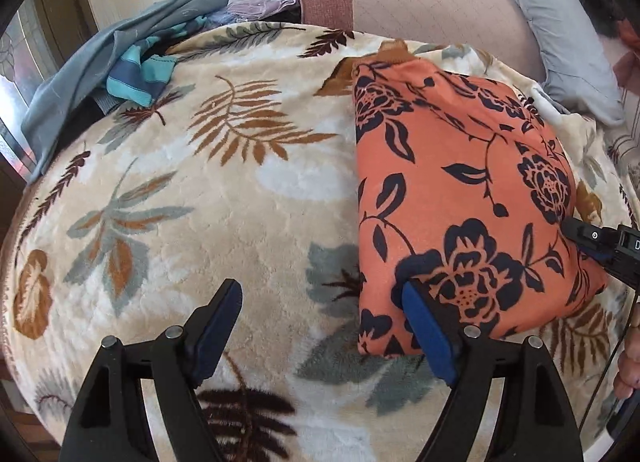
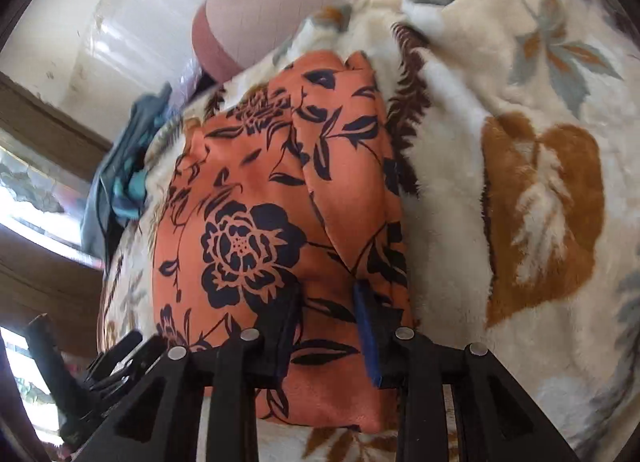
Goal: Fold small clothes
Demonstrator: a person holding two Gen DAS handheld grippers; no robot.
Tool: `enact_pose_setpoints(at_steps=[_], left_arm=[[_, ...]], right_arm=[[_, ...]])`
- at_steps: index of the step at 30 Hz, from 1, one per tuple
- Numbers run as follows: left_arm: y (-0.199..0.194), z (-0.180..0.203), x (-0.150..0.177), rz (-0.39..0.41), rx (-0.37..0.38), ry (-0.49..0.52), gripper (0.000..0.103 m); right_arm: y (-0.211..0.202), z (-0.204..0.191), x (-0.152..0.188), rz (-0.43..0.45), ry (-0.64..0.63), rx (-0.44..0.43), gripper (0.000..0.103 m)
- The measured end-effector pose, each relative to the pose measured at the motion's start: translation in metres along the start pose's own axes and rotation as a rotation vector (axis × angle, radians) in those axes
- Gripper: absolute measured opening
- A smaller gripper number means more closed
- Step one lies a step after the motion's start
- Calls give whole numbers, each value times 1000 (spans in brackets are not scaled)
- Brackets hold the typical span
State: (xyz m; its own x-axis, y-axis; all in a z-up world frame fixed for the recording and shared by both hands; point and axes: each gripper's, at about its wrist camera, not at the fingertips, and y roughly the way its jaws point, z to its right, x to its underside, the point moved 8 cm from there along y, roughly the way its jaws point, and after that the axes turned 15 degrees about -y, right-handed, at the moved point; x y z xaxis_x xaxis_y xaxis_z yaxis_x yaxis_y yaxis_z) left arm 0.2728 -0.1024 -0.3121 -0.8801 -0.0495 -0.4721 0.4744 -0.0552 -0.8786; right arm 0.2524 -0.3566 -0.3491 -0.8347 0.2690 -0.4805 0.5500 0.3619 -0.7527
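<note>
The orange flowered garment (image 1: 460,197) lies folded on the leaf-patterned blanket (image 1: 200,201); it looks light, soft and a little slippery, so I judge it is best taken at a folded edge or corner, where several layers can be pinched together. The left gripper (image 1: 324,336) stands released, with only its right finger over the near edge of the cloth and bare blanket between the jaws, while the right gripper (image 2: 326,326) is clenched narrowly on a fold of the garment at its near right part. No container is in view; a loose heap of blue-grey clothes (image 1: 120,65) lies far ahead of the left jaws, to their left.
</note>
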Motion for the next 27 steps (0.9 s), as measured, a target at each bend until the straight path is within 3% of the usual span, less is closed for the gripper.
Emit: enact_pose_setpoints(at_steps=[5,11,21,27], left_arm=[[-39,2,3,86,5,27,83],[-58,7,2,136,4,49,83],[-38,20,-12,143,-31,72,83],[-6,32,-11,87,-82,100,83]], right_arm=[[-20,-9,3,-64,-53,88,32],[-16,-21,3,-110,-101,170,32],[21,-15,4,-182,-140,207,37],[31,-10,0,-233,-112,172,39]])
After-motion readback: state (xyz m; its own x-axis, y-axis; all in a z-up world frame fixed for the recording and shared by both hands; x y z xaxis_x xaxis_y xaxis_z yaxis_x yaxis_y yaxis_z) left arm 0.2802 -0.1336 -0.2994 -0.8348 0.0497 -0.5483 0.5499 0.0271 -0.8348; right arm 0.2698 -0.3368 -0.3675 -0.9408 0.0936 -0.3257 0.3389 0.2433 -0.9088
